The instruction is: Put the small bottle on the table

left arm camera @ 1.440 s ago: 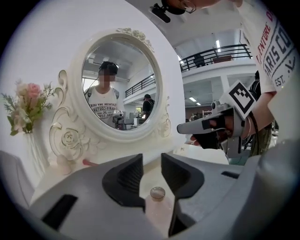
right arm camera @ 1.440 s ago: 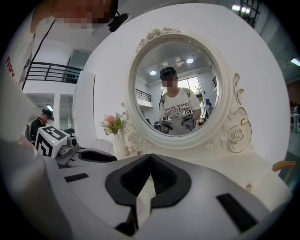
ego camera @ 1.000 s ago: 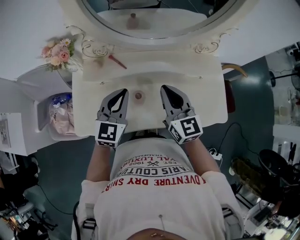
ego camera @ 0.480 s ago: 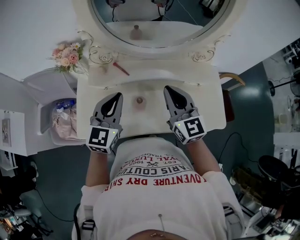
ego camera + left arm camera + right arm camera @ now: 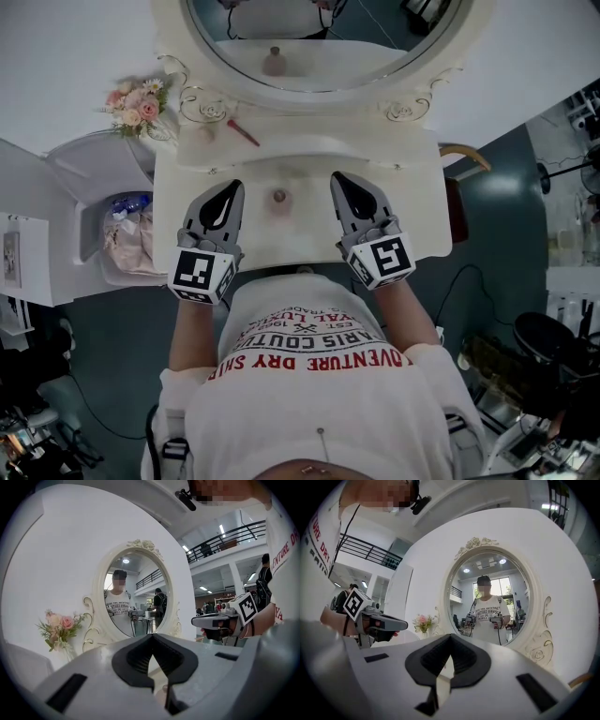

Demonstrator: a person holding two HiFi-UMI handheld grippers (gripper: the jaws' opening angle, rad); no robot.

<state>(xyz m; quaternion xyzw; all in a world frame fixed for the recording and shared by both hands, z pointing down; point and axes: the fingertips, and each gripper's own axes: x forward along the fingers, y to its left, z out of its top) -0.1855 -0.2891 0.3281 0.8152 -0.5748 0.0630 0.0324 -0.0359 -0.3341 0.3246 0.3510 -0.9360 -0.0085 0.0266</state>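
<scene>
Finds the small pale bottle with a round pinkish-brown cap (image 5: 278, 197) standing upright on the cream carved dressing table (image 5: 412, 211), near its front middle, between the two tools and touching neither. Shows the grey left gripper (image 5: 232, 187) just left of it, fingers pressed together with nothing clamped. Shows the grey right gripper (image 5: 339, 178) just right of it, fingers likewise together and empty. Places a thin red stick (image 5: 242, 132) farther back, by the oval cream-framed mirror (image 5: 328, 42), and a bunch of pink flowers (image 5: 131, 105) off the table's left rear corner, all well apart from the bottle

Judges the bottle light, stiff and probably smooth-walled glass or plastic, so apt to slip in the pads or tip under a sideways nudge, and breakable if dropped. Suggests parting one pair of fingers first, then taking the round body below the cap, square across its middle, with a mild squeeze. Reads the task as looking already met, given the bottle on the tabletop
</scene>
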